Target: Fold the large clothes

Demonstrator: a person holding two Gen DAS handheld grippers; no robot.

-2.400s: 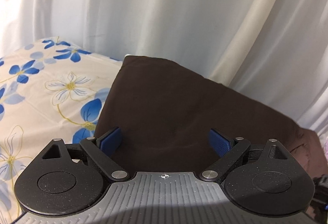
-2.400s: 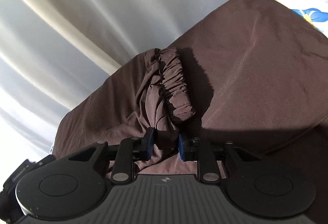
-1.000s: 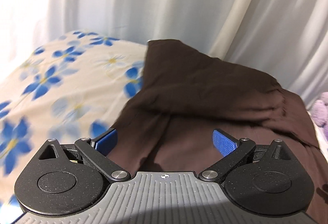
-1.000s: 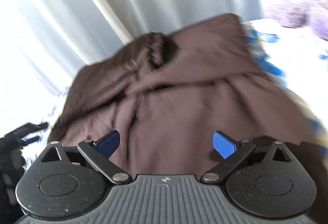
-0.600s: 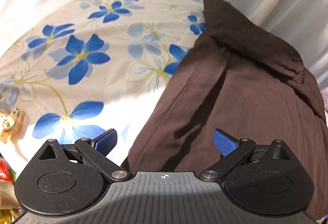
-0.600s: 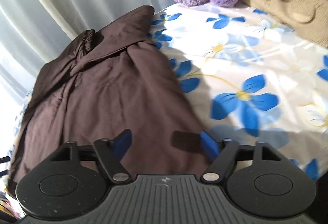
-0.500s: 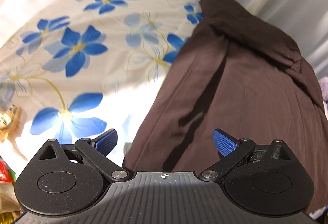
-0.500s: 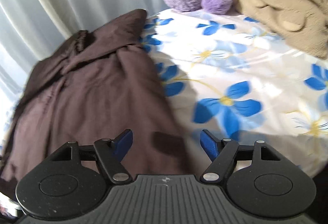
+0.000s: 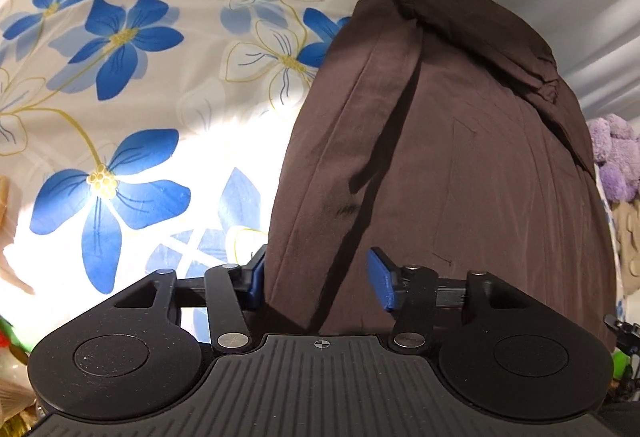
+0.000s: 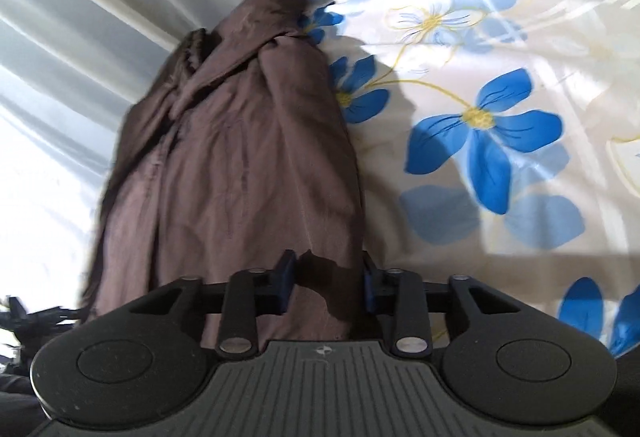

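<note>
both grippers closing on the brown garment (image 9: 460, 165) lying on the floral sheet (image 9: 120, 77): left gripper (image 9: 318, 279) at its 7 o'clock corner, right gripper (image 10: 326, 279) at 5. pads not pressing yet. no readable writing.

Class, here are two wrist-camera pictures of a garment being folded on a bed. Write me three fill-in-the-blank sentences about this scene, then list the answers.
1. The garment lying on the bed is dark ____ in colour.
2. The bedsheet is printed with large ____ flowers.
3. The near edge of the garment lies between the closing fingers of ____ hand-held grippers, the left hand-held gripper and the right hand-held gripper.

Missing words: brown; blue; both
</note>
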